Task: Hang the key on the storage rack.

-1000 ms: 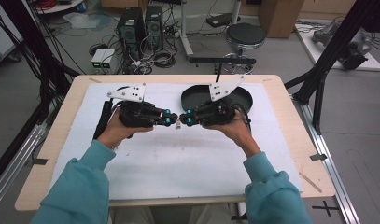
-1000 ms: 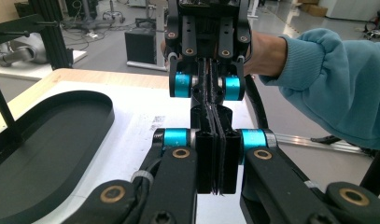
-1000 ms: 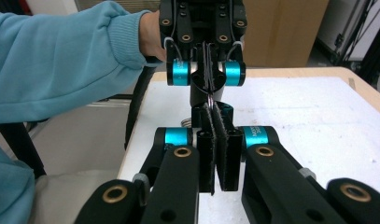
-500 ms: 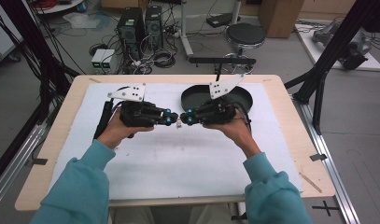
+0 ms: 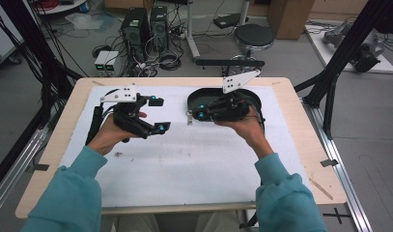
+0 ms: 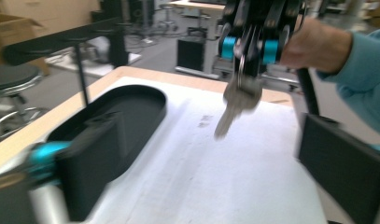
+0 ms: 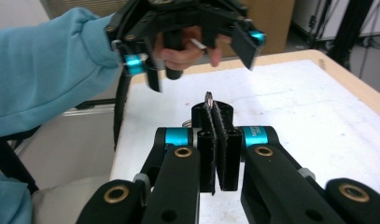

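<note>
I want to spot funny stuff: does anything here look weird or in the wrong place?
Nothing is broken or spilled. One odd sight: a bunch of keys dangles in mid-air by its ring from the shut right gripper, beside the black tray. The left gripper has just opened its jaws and holds nothing. A few small dark specks dirty the white mat.

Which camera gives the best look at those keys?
The left gripper view: the keys hang in full from the right claw. The high view shows them tiny; the right gripper view just the ring's top.
</note>
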A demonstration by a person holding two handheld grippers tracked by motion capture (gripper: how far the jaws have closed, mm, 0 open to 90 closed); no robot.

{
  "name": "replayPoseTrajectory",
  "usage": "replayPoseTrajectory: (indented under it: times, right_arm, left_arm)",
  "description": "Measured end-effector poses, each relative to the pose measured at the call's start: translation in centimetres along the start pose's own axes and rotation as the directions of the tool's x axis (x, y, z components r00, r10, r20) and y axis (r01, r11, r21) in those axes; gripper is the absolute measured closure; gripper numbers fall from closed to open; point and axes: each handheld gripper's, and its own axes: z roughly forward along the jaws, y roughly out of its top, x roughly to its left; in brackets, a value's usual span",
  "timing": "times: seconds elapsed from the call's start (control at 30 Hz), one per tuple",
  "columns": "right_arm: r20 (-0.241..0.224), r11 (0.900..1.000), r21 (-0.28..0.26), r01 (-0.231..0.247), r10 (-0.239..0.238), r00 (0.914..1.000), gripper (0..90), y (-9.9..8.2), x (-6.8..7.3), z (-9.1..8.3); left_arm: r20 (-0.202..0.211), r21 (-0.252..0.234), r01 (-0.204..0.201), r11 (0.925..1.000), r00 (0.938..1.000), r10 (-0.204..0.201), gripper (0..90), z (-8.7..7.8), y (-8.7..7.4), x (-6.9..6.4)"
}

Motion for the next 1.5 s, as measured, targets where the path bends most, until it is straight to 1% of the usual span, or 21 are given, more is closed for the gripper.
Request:
replayPoseTrajectory:
  times: [0.17,0.33,0.5,0.57,0.63,0.67,0.7,0.8,0.83,0.9,1.0,1.03,1.07,1.13,1.17,1.23,1.27,1.33,1.37,1.47,1.5]
  right_arm:
    - [0.058,0.9997,-0.019,-0.017,0.018,0.9982,89.0,0.9,-1.3,-1.7]
    - [0.113,0.9987,-0.016,-0.049,0.050,0.9923,89.0,1.6,-3.0,-3.5]
    - [0.157,0.9973,0.000,-0.074,0.073,0.9849,88.9,2.5,-4.4,-4.7]
    - [0.170,0.9970,0.003,-0.077,0.075,0.9826,88.9,2.7,-5.0,-5.2]
    - [0.186,0.9967,0.013,-0.080,0.076,0.9795,88.9,3.0,-5.6,-5.5]
    - [0.193,0.9945,0.029,-0.101,0.093,0.9768,88.9,3.2,-5.8,-5.7]
    - [0.206,0.9957,0.035,-0.086,0.077,0.9754,88.9,3.3,-6.1,-5.9]
    - [0.223,0.9947,0.042,-0.094,0.083,0.9713,88.9,3.6,-6.8,-6.5]
    - [0.227,0.9917,0.053,-0.117,0.102,0.9686,88.9,3.7,-7.0,-6.7]
    - [0.241,0.9936,0.056,-0.098,0.082,0.9670,88.9,3.9,-7.5,-7.1]
    - [0.257,0.9909,0.065,-0.118,0.098,0.9615,88.9,4.2,-8.1,-7.7]
    - [0.262,0.9917,0.065,-0.111,0.090,0.9608,88.9,4.2,-8.4,-7.8]
    - [0.266,0.9894,0.076,-0.124,0.100,0.9587,88.9,4.3,-8.6,-7.9]
    - [0.286,0.9888,0.093,-0.117,0.086,0.9544,88.9,4.6,-9.0,-8.0]
    - [0.287,0.9879,0.097,-0.121,0.089,0.9537,88.9,4.7,-9.1,-8.1]
    - [0.296,0.9841,0.108,-0.141,0.104,0.9496,88.9,4.7,-9.4,-8.2]
    - [0.302,0.9827,0.116,-0.144,0.103,0.9479,88.9,4.7,-9.6,-8.2]
    - [0.312,0.9781,0.133,-0.160,0.112,0.9435,88.9,4.7,-9.8,-8.3]
    - [0.320,0.9789,0.135,-0.154,0.104,0.9416,88.9,4.6,-10.1,-8.3]
    - [0.326,0.9778,0.139,-0.157,0.105,0.9396,88.9,4.5,-10.5,-8.2]
    - [0.327,0.9761,0.145,-0.162,0.107,0.9388,88.9,4.4,-10.7,-8.2]
  left_arm:
    - [-0.091,-0.016,-0.022,0.9996,0.9957,0.020,1.6,-2.7,-0.8,-0.2]
    - [-0.187,-0.035,-0.052,0.9981,0.9814,0.044,1.7,-5.7,-2.2,-0.7]
    - [-0.219,-0.042,-0.050,0.9978,0.9748,0.040,1.6,-7.8,-4.0,-0.9]
    - [-0.241,-0.051,-0.055,0.9972,0.9696,0.041,1.7,-8.5,-4.9,-0.9]
    - [-0.261,-0.056,-0.050,0.9972,0.9647,0.034,1.6,-9.0,-5.7,-1.0]
    - [-0.273,-0.060,-0.043,0.9973,0.9617,0.025,1.7,-9.3,-6.2,-1.1]
    - [-0.276,-0.069,-0.040,0.9968,0.9610,0.019,1.7,-9.5,-6.6,-1.3]
    - [-0.293,-0.099,-0.030,0.9946,0.9563,0.000,1.6,-10.4,-8.2,-1.7]
    - [-0.305,-0.108,-0.028,0.9938,0.9523,-0.006,1.7,-10.6,-8.7,-1.9]
    - [-0.322,-0.124,-0.021,0.9921,0.9464,-0.021,1.7,-11.2,-9.7,-2.1]
    - [-0.351,-0.134,-0.012,0.9909,0.9356,-0.036,1.6,-11.8,-11.1,-2.4]
    - [-0.367,-0.128,-0.014,0.9917,0.9296,-0.034,1.6,-11.9,-11.5,-2.5]
    - [-0.387,-0.117,-0.016,0.9930,0.9217,-0.030,1.6,-12.0,-11.9,-2.6]
    - [-0.397,-0.121,-0.015,0.9925,0.9171,-0.034,1.6,-12.2,-12.7,-2.8]
    - [-0.409,-0.120,-0.017,0.9927,0.9119,-0.034,1.6,-12.3,-13.1,-2.9]
    - [-0.417,-0.120,-0.007,0.9928,0.9079,-0.044,1.7,-12.4,-13.8,-3.0]
    - [-0.427,-0.119,-0.005,0.9929,0.9033,-0.046,1.7,-12.4,-14.2,-3.0]
    - [-0.438,-0.130,-0.002,0.9915,0.8973,-0.056,1.6,-12.5,-14.9,-3.1]
    - [-0.443,-0.135,0.001,0.9908,0.8946,-0.061,1.7,-12.5,-15.1,-3.2]
    - [-0.447,-0.149,0.010,0.9889,0.8913,-0.076,1.7,-12.6,-16.1,-3.2]
    - [-0.452,-0.154,0.013,0.9880,0.8883,-0.082,1.7,-12.6,-16.4,-3.2]
